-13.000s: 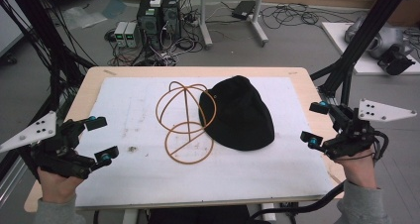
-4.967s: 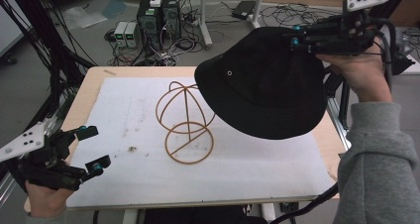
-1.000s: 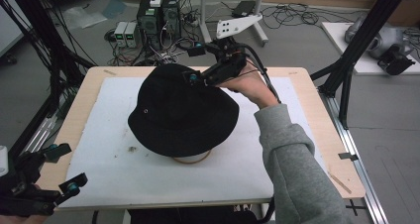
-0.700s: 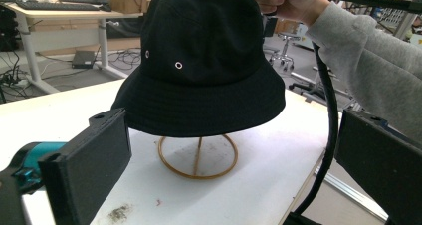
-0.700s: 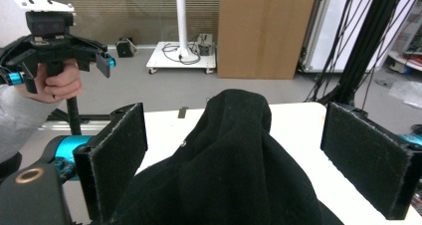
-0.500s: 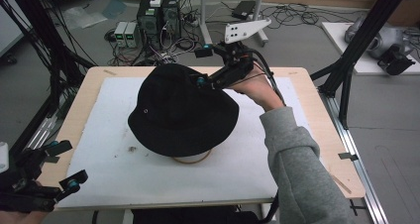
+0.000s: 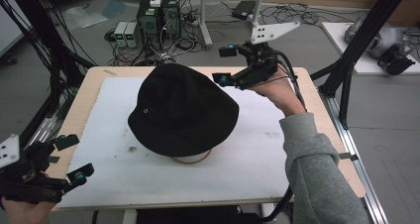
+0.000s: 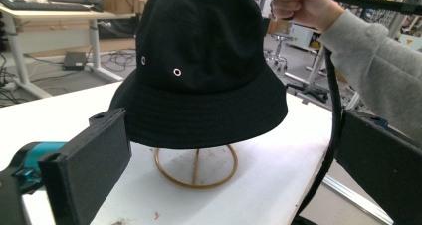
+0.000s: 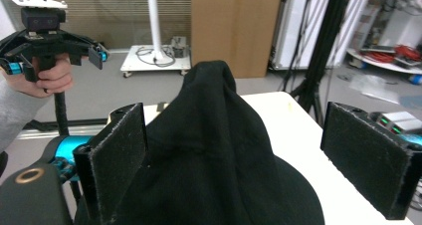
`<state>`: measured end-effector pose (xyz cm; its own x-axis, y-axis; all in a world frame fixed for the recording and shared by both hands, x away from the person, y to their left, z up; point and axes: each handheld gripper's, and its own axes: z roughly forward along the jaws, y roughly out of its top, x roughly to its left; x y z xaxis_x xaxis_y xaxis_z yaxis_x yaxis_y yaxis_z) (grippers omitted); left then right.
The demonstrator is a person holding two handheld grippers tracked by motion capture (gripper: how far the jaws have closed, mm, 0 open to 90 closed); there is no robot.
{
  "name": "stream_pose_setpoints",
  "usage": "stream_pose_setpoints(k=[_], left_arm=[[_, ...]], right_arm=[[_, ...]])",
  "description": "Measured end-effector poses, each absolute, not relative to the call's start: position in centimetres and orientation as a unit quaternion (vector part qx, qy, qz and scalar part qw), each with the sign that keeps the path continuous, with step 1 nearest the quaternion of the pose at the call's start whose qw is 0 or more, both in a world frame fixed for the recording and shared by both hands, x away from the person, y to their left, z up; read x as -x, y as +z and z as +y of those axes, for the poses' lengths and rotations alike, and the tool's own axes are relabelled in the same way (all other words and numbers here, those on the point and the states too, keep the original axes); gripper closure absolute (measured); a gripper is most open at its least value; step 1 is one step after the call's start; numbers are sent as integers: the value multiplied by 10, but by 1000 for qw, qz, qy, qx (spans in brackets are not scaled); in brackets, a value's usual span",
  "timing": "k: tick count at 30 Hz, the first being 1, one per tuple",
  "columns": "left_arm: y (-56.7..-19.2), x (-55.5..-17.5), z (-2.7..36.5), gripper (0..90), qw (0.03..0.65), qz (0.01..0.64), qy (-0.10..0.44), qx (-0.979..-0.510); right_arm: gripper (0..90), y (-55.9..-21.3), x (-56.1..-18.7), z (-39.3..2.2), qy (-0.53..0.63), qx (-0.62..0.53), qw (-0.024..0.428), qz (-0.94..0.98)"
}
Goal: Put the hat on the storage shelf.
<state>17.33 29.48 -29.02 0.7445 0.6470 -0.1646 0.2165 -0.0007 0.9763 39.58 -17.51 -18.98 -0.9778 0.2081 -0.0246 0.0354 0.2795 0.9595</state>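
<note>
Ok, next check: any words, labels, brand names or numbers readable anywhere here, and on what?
None can be read.
Black bucket hat: metal eyelets, no print or tag showing.
Wire stand: bare.
White table mat: stains, no writing.
Right gripper and left gripper: no markings legible.
Boxes on the floor behind the table: too small to read.

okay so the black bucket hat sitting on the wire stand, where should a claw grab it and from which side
Probably by the brim. The black bucket hat sits over the wire stand, and its brim flares out free all around above the white table. Come in level from the open near side, one jaw under the brim and one over it. The crown is soft and creases, as the right claw view shows, so it would only bunch.
</note>
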Motion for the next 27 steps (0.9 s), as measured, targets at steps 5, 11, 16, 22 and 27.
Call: stream_pose_setpoints(k=[5, 11, 16, 22, 27], left_arm=[[-291, -181, 288, 18, 632, 308, 163, -692], [-291, -187, 285, 18, 634, 305, 158, -693], [-290, -192, 282, 18, 636, 299, 156, -694], [-291, -200, 278, 18, 637, 296, 149, -696], [-290, -204, 275, 18, 639, 291, 146, -697]], right_arm=[[105, -191, -389, -193, 605, -90, 94, 786], [105, -202, -385, -222, 609, -123, 101, 777], [105, -208, -382, -235, 608, -134, 100, 776], [105, -218, -371, -250, 603, -147, 124, 774], [105, -228, -364, -263, 600, -160, 137, 772]])
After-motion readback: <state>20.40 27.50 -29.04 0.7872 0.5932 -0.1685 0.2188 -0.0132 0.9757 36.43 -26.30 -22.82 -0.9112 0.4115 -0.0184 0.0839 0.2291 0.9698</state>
